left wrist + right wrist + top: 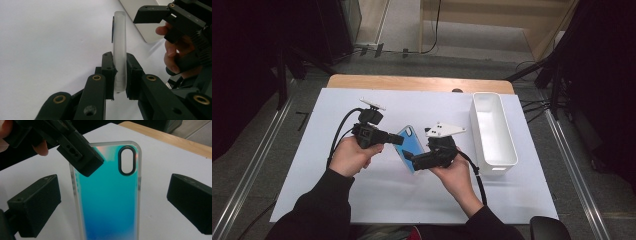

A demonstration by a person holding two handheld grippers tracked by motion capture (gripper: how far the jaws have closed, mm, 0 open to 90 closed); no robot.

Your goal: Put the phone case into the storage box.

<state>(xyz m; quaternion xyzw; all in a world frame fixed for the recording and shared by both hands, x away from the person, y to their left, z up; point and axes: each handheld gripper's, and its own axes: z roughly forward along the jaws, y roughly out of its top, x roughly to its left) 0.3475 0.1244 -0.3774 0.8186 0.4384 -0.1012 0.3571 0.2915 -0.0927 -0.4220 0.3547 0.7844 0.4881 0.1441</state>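
The phone case (pixel 408 146), blue-green with a clear rim, is the landmark here: it is held up off the white table (pixel 377 195), between the two grippers and to the left of the white bin (pixel 493 131) in the high view. The left gripper (pixel 398 140) comes at the case from the left and has it clamped; in the left gripper view its two black pads press on either face of the case's frosted edge (pixel 120 50), which stands upright between them and rises well above the jaws. The right gripper (pixel 408 156) sits at the case's lower right side in the high view. In the right gripper view (pixel 112 202) its jaws stand wide apart, one on each side of the case (pixel 110 200), neither pad touching the rim; the case's face with the oval camera cutout is turned toward this camera, and the left gripper's jaw (pixel 80 157) overlaps the case's upper left corner. The bin stands on the table well to the right of the case, clear of both grippers
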